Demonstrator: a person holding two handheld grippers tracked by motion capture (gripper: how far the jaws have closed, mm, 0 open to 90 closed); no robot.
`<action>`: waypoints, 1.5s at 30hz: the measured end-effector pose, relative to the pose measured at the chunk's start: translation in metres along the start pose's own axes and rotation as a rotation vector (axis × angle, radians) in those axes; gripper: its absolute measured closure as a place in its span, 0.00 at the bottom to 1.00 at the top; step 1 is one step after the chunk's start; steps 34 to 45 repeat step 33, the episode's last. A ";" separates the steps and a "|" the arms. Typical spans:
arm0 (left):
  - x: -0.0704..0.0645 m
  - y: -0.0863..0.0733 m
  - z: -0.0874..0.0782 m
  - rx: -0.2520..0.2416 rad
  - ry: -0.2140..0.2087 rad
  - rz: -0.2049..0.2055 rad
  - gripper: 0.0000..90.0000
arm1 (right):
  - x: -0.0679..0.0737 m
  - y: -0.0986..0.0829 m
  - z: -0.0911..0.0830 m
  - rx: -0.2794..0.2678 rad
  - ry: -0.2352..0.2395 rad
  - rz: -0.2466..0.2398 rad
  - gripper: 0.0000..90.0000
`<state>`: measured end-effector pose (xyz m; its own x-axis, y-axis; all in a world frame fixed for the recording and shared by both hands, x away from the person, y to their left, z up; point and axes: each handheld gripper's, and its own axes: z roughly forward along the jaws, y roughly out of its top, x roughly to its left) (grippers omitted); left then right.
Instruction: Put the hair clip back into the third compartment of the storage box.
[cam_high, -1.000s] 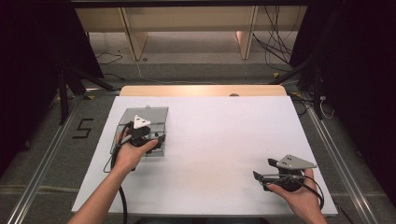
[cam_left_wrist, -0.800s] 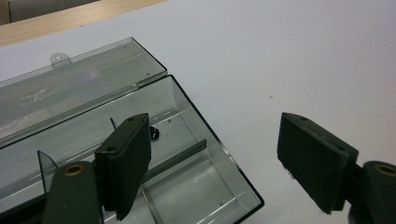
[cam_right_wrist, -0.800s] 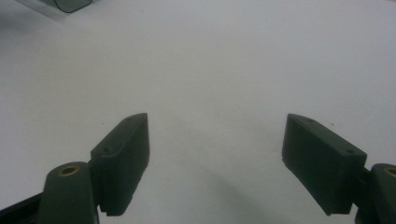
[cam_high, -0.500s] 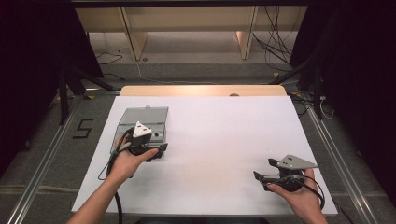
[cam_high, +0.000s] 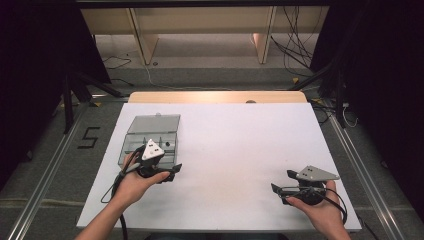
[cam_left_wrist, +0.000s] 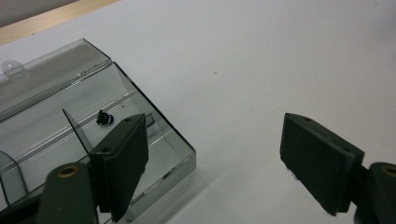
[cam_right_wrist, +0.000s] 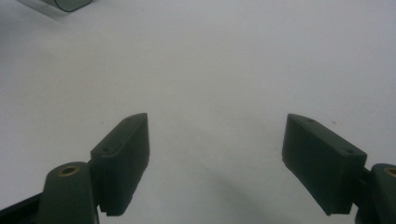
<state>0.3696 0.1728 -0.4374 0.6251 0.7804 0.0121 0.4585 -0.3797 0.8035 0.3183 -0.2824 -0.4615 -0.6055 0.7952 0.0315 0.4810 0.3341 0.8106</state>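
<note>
A clear grey plastic compartment box (cam_high: 152, 131) lies open at the left of the white table, its lid folded back. My left gripper (cam_high: 171, 172) hovers at the box's near right corner, jaws open and holding nothing. In the left gripper view the box (cam_left_wrist: 56, 107) sits to the left, and a small black part (cam_left_wrist: 104, 117) lies in one of its compartments. The left gripper (cam_left_wrist: 215, 163) has one jaw over the box's edge and the other over bare table. My right gripper (cam_high: 284, 182) rests at the near right, open and holding nothing. It (cam_right_wrist: 217, 163) faces bare white table.
The white table (cam_high: 240, 140) has a wooden strip (cam_high: 215, 96) along its far edge. A corner of the box (cam_right_wrist: 70, 3) shows far off in the right gripper view. Cables and shelf legs lie on the floor beyond, and a "5" mark (cam_high: 89, 137) is at the left.
My left gripper has drawn back from over the box toward the near side, ending at the box's near right corner. The right gripper has stayed still.
</note>
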 end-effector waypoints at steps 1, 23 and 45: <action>-0.002 -0.002 -0.001 -0.004 -0.003 0.001 0.26 | 0.000 0.000 0.000 -0.001 0.001 0.001 0.27; -0.017 -0.038 -0.018 0.031 -0.067 0.061 0.26 | 0.000 0.000 0.002 0.005 0.013 -0.001 0.27; -0.021 -0.036 -0.015 0.038 -0.091 0.082 0.26 | 0.000 -0.001 0.004 0.014 0.023 -0.005 0.26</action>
